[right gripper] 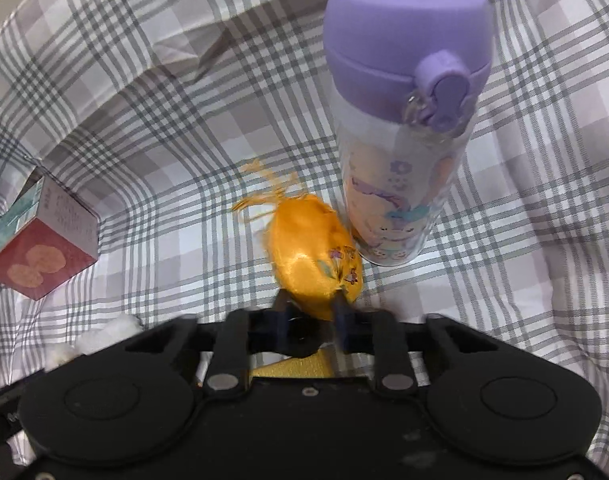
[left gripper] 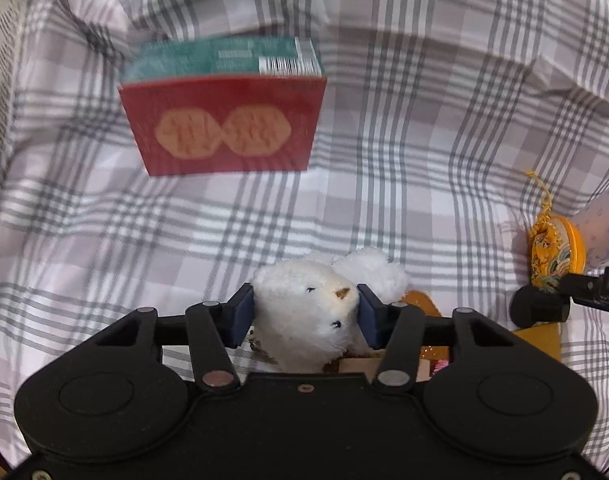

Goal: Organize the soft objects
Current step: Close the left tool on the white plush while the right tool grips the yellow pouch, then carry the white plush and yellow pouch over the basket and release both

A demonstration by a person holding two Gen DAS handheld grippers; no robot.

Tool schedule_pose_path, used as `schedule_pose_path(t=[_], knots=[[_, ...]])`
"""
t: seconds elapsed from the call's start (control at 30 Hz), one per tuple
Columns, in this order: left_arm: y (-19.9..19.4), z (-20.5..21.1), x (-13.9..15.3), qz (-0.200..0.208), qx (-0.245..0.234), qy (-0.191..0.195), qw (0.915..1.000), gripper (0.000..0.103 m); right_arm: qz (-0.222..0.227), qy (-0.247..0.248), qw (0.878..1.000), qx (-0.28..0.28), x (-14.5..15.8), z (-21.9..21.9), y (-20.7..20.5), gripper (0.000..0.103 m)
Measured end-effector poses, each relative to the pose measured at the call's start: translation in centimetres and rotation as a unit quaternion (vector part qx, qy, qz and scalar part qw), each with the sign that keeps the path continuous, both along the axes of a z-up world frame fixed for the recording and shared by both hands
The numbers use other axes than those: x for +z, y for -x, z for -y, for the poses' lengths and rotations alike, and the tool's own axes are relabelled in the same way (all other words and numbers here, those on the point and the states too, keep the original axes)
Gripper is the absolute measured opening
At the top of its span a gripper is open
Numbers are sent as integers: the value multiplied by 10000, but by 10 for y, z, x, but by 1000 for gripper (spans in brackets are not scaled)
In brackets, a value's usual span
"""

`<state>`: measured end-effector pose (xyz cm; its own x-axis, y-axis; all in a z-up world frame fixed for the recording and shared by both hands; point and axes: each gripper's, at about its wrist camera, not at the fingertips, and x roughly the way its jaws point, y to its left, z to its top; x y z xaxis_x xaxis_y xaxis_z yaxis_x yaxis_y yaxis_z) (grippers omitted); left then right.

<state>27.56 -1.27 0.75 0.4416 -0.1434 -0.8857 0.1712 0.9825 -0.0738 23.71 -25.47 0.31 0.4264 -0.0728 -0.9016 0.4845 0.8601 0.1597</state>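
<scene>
Checked bedsheet (left gripper: 384, 184) fills both frames, wrinkled toward the top, so I'm working over soft ground that gives under anything I set down.

Next biggest, the purple-lidded bottle (right gripper: 404, 128) stands upright at the upper right of the right wrist view, its base just beside my load. The red box (left gripper: 224, 124) sits in the upper middle of the left wrist view, well apart from both tools.

Now the soft things. My left gripper (left gripper: 306, 308) is pinching the white plush toy (left gripper: 304, 312) by the head, pads pressed into the fur on both sides; it sits low centre of that frame, with more white fluff behind it and something flat and orange-brown beneath, which I can't identify. My right gripper (right gripper: 310, 310) is closed on the near end of the orange satin pouch (right gripper: 312, 252), centre of its frame, tassel cord (right gripper: 264, 184) trailing toward the top.

I judge both picks are made and the carry comes next. To do it well, I'd keep the squeeze steady, since plush compresses and satin is slippery; I'd draw the pouch away from the bottle first, because a sideways swing could topple it. Lift cleanly so the tassel doesn't drag the sheet.
</scene>
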Motion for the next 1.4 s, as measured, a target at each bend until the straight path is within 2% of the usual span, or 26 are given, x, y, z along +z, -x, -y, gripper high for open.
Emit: schedule_pose_path(t=[0.17,0.23,0.3,0.33,0.4,0.63,0.67,0.73,0.77,0.83,0.97,1.17,1.4], knots=[[5,0,16,173,-74,-27,9998,51,31,88,10000,-9,11,3,6,20],[7,1,19,213,-74,-26,9997,51,38,128,9997,-180,10,6,4,38],[8,1,20,237,-67,-54,9997,51,187,148,9991,-349,12,11,4,80],[9,1,21,242,-61,-76,9997,51,246,218,9986,-424,13,12,3,84],[10,1,20,249,-63,-94,9996,52,231,401,9978,-480,12,12,-4,84],[14,0,16,192,-8,-139,9997,52,-287,282,9984,-406,-19,13,-36,83],[15,0,16,188,-12,-145,9997,52,-356,314,9981,-398,-24,12,-38,80],[16,1,17,163,3,-164,9997,52,-549,394,9971,-347,-33,10,-42,64],[17,1,19,159,3,-180,9997,52,-637,346,9971,-253,-36,10,-44,51],[18,0,23,165,14,-153,9997,52,-681,313,9970,-190,-37,9,-44,50],[26,-2,36,267,30,-91,9996,51,-407,296,9986,-141,-18,8,-29,49],[53,-5,66,474,-25,-11,9989,51,216,647,9977,16,35,-5,14,49],[103,-8,96,586,-88,111,9982,51,691,546,9955,363,89,-28,89,49]])
